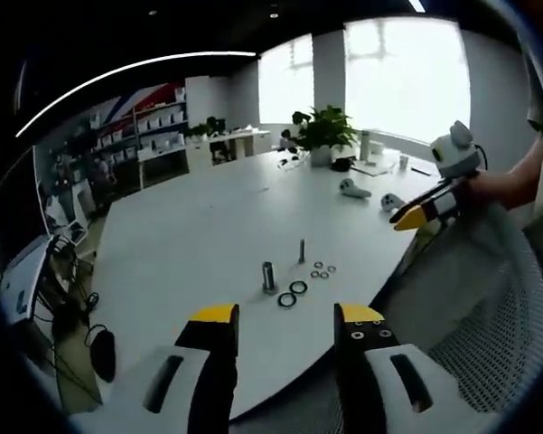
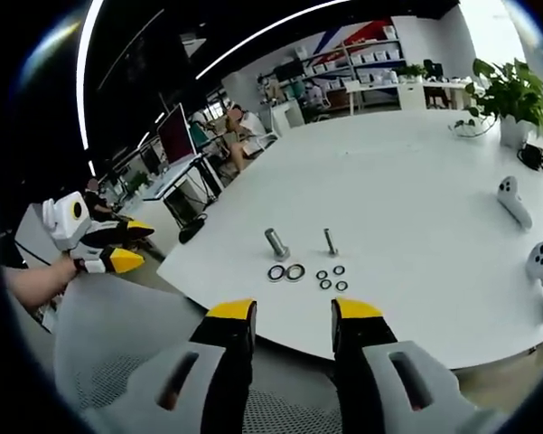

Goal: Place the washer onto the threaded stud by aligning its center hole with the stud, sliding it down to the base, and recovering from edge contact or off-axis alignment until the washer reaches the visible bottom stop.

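**White table, loose washers, nothing on a stud yet**

White tabletop (image 2: 416,181) spread wide, and here is the kit laid out near its front edge. In the right gripper view, two threaded studs stand upright: a thick bolt (image 2: 276,243) on the left and a thin stud (image 2: 330,240) just beside it on the right. In front of the thick one lie two large washers (image 2: 286,272), side by side and touching or very nearly so. In front of the thin one sits a cluster of four small washers (image 2: 331,278), close together. All of them lie flat on the table.

The right gripper (image 2: 293,312) hangs off the table's edge, jaws apart with clear daylight between the yellow tips, holding nothing. The left gripper (image 1: 287,315) is the same story in its own view: jaws spread, empty, well short of the parts. It also shows in the right gripper view, held off to the side in the person's hand (image 2: 54,271).

From the left gripper view the layout checks out: bolt (image 1: 268,276), thin stud (image 1: 301,250), big washers (image 1: 292,293), small washers (image 1: 322,269).

So, progress: my read is zero steps complete. Both studs look bare, no washer is lifted. Everything remains: pick one, centre its hole over the matching stud, slide it down to the base. Those flat washers on a smooth surface may be fiddly to pinch.
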A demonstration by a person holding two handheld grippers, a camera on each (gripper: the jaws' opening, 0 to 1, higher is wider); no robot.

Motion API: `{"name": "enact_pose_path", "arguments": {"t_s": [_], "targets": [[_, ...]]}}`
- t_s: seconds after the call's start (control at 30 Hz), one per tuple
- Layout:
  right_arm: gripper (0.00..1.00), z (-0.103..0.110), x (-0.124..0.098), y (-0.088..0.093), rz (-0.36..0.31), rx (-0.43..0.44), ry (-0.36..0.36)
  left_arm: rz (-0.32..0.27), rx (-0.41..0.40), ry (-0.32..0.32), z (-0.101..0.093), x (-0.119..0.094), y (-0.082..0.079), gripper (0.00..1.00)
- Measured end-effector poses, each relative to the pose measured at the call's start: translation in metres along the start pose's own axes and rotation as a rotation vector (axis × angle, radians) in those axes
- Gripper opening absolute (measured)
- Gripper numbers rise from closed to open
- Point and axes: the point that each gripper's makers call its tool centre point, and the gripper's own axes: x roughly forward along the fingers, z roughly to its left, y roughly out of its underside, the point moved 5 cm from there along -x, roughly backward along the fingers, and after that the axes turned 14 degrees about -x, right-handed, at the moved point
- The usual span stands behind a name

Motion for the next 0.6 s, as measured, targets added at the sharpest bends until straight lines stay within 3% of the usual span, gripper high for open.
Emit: {"name": "enact_pose_path", "arguments": {"t_s": [0.6], "targets": [[0.34, 0.0051, 0.0027, 0.0034, 0.035, -0.017, -0.034, 0.006, -0.011, -0.018, 0.0033, 0.0004, 0.0012, 0.37]]}}
